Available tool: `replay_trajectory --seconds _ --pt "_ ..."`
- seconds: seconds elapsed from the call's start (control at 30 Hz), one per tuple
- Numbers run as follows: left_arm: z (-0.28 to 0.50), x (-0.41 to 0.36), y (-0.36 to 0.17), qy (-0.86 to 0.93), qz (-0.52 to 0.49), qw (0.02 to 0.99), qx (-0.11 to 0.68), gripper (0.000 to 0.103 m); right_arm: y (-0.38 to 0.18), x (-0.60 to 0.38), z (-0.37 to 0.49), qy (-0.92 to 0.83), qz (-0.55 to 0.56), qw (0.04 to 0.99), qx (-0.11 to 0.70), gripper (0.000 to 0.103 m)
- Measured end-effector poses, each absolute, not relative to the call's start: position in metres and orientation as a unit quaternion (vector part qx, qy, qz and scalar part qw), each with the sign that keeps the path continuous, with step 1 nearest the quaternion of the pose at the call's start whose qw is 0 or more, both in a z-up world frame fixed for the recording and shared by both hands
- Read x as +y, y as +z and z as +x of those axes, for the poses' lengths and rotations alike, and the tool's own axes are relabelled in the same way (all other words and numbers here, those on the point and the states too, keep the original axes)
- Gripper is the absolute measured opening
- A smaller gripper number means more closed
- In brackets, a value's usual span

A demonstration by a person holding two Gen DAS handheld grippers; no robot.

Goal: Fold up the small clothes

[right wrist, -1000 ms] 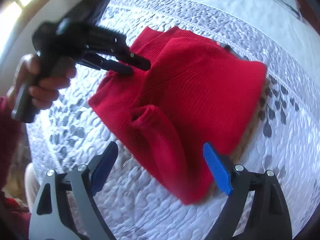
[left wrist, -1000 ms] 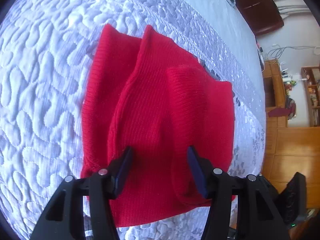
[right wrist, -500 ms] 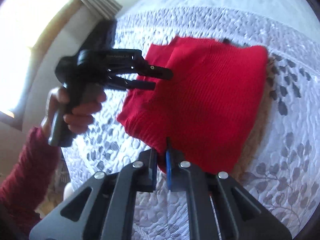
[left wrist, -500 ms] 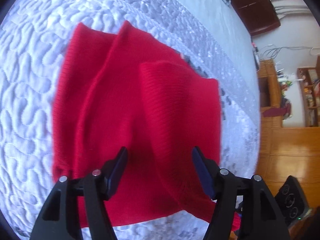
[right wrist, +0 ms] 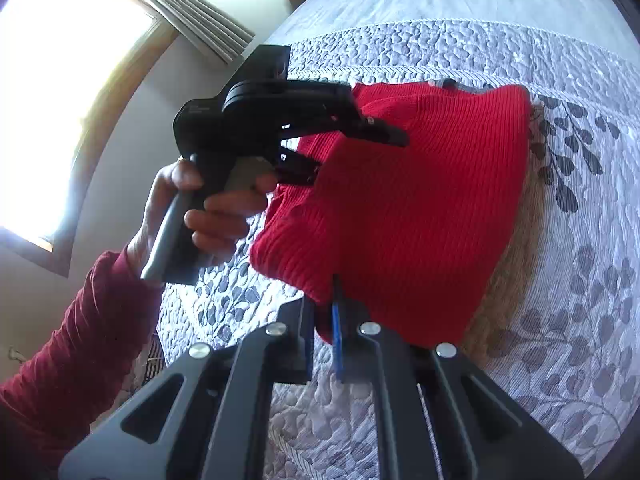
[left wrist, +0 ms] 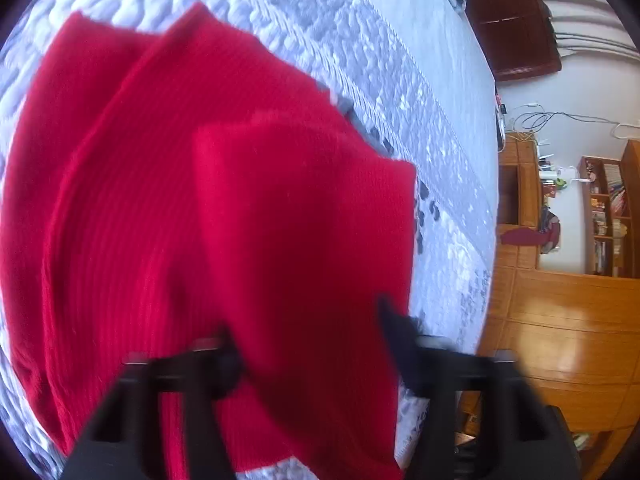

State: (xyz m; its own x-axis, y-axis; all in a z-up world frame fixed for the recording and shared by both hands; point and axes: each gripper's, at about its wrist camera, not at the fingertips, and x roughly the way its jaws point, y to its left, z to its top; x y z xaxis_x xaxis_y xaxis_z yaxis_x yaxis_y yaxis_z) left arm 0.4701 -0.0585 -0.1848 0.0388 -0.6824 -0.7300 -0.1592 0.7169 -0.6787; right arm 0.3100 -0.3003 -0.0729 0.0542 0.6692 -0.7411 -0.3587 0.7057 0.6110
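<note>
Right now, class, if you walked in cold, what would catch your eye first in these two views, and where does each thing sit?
The bright red knitted garment dominates both views, lying partly folded on the pale grey quilted bedspread. The right gripper is shut on its near edge. The left gripper, held in a hand with a dark red sleeve, is open, with a fold of the garment between its fingers.

left wrist: looking down close over red garment [left wrist: 224, 216] on bed [left wrist: 400, 92]
right wrist: facing same garment, near, showing left claw [right wrist: 352, 148]
</note>
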Motion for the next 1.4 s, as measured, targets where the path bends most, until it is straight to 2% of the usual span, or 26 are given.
replay_trajectory --seconds 0.13,0.47,0.8,1.07,1.2,1.3,1.37,1.4 --pt "0.473 -0.060 -0.181 -0.210 -0.315 0.659 0.650 0.018 -0.076 -0.297 0.308 0.363 0.132 0.712 0.587 0.006" --pt "0.493 -0.055 -0.132 -0.226 -0.253 0.710 0.617 0.018 -0.070 -0.263 0.314 0.381 0.128 0.710 0.578 0.006" --pt "0.507 0.012 -0.109 -0.217 -0.227 0.747 0.586 0.018 -0.073 -0.186 0.329 0.418 0.127 0.701 0.564 0.006" --pt "0.509 0.045 -0.171 -0.182 -0.226 0.732 0.616 0.018 -0.130 -0.149 0.333 0.400 0.108 0.675 0.611 0.006" --pt "0.507 0.054 -0.180 -0.193 -0.246 0.734 0.604 0.020 -0.156 -0.140 0.335 0.387 0.106 0.669 0.626 0.006" --pt "0.504 0.053 -0.175 -0.192 -0.210 0.746 0.603 0.027 -0.162 -0.132 0.339 0.388 0.114 0.663 0.630 0.015" --pt "0.500 0.052 -0.166 -0.181 -0.185 0.754 0.603 0.032 -0.158 -0.134 0.332 0.401 0.120 0.655 0.629 0.033" --pt "0.496 0.050 -0.160 -0.176 -0.171 0.761 0.601 0.034 -0.154 -0.137 0.329 0.409 0.126 0.648 0.630 0.038"
